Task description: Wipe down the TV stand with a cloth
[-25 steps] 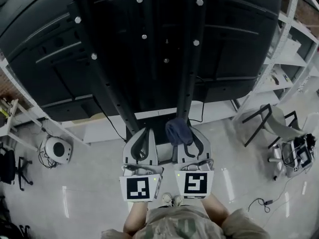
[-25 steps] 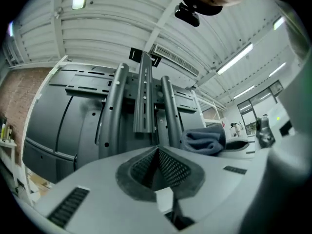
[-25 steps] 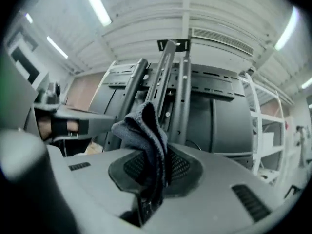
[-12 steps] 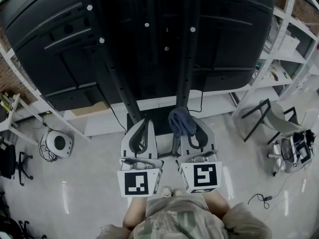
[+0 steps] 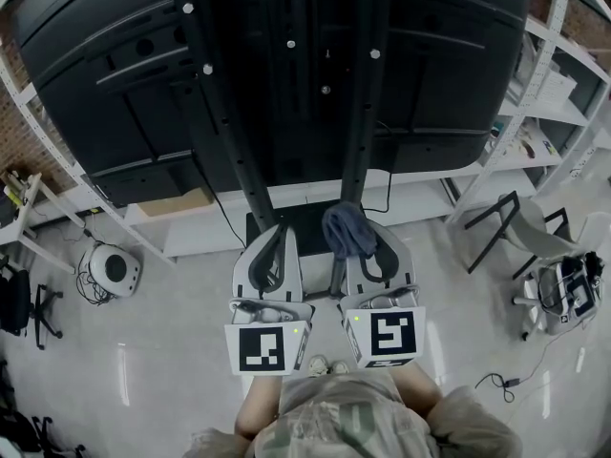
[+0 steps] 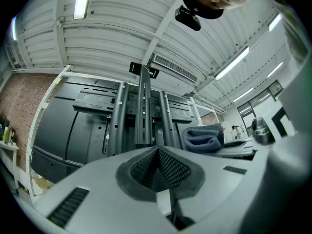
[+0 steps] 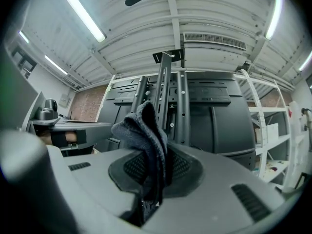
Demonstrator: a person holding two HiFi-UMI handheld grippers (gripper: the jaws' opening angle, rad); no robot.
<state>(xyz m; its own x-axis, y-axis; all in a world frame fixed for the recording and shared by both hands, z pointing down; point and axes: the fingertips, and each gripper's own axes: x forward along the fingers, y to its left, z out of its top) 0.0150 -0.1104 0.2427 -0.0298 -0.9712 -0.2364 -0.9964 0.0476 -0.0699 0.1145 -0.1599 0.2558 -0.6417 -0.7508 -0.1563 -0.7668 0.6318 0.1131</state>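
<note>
Right gripper [image 7: 163, 155] clamped on dark grey cloth [image 7: 142, 130], cloth bunched, long axis along the jaws, free end pointing at right upright of black TV stand [image 5: 361, 113], left gripper [image 6: 157, 152] alongside, jaws together, empty.

1. The right claw [image 5: 361, 241] and the dark blue-grey cloth [image 5: 348, 232] pinched in it now sit higher in the head view and a little further right, closer under the right upright of the black metal TV stand [image 5: 358, 113].
2. The right claw's marker cube [image 5: 387, 335] has drifted right and tilted slightly, so the gap to the left claw's marker cube [image 5: 268, 348] is wider.
3. The left claw [image 5: 272, 241] has risen slightly in the head view.
4. The head view itself has shifted: the round white floor device [image 5: 113, 270] lies higher in the picture, and the tan cardboard box [image 5: 177, 203] under the screen shows more plainly.
</note>
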